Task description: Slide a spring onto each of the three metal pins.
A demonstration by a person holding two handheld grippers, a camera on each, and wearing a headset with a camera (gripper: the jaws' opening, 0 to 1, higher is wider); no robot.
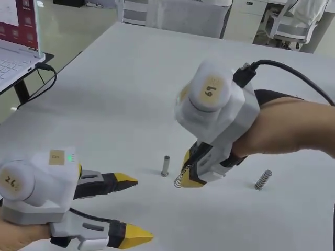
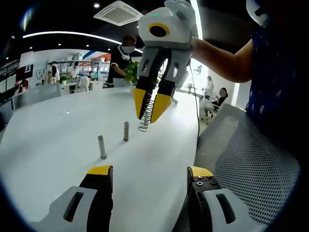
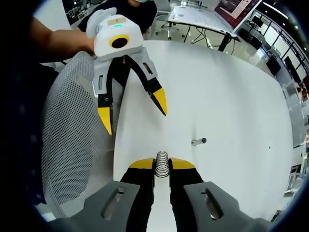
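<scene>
White matte table [image 1: 131, 94] had wide bare surface around the work. A laptop [image 1: 13, 47] sat at its far left edge, well apart. Right gripper [image 1: 189, 179] was clamped on 1 coiled wire spring [image 3: 162, 163], low over the table, just right of 1 short upright metal pin [image 1: 166, 166] (smooth, cylindrical), not touching it. Left gripper [image 1: 141, 209] was spread wide, gripping nothing, with yellow tips left of the pin near the table's front edge. 2nd spring [image 1: 263, 180] lay flat further right. Mesh chair [image 2: 241, 159] stood beside the table edge.
</scene>
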